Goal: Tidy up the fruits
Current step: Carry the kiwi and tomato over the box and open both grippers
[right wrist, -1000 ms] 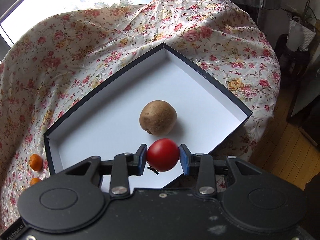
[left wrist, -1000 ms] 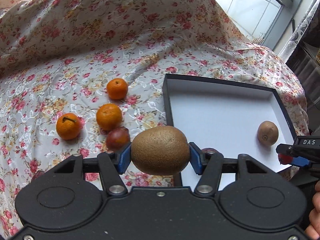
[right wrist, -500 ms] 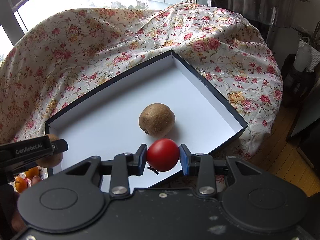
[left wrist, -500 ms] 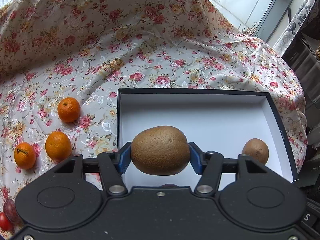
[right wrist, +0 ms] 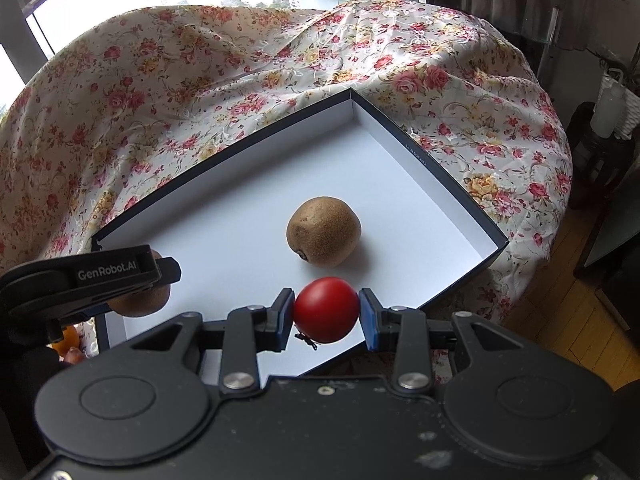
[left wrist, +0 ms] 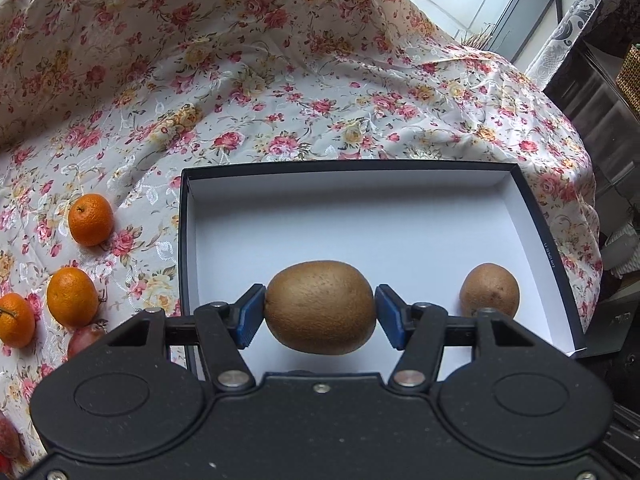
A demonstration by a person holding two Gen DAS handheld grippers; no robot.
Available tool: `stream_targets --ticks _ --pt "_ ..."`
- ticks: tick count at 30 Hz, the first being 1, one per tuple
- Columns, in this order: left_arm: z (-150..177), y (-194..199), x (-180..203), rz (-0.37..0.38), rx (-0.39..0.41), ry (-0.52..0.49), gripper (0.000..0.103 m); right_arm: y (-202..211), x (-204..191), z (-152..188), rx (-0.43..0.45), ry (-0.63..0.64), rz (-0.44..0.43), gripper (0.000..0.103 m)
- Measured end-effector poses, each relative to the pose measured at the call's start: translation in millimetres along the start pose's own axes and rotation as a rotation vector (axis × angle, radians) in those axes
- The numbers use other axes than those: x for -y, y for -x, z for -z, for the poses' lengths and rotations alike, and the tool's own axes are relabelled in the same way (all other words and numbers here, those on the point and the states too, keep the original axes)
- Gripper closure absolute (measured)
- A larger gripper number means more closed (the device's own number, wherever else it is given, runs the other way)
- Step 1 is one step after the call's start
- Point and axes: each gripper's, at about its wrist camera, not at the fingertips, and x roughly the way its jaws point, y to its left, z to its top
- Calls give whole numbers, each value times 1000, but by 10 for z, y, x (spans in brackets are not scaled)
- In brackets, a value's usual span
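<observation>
"GenRobot.AI" stands in pale letters on the side of the left gripper — small white print runs along the box's right rim, too tiny to read.

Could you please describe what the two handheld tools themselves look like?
Both match: the left tool and right tool have matte black bodies with round embossed discs, silver rivets, black linkage arms and blue pads. White "GenRobot.AI" lettering marks the left tool's side. No cables or sleeves show.
</observation>
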Motion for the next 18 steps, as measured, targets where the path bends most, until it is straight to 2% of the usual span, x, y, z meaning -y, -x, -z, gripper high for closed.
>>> stream_targets --ticks 4,7,12,18 --pt "-23 127 -24 -9 48 -14 40 -27 -59 12 -16 24 0 66" --pt "-38 156 -94 -13 53 3 40 -23 -102 21 -14 40 -7 66" --pt "-45 144 -222 -8 34 38 40 11 -50 -19 -4 -31 -72 64" --pt "-27 196 -292 -52 41 20 40 -83 -82 -41 -54 -80 -49 64"
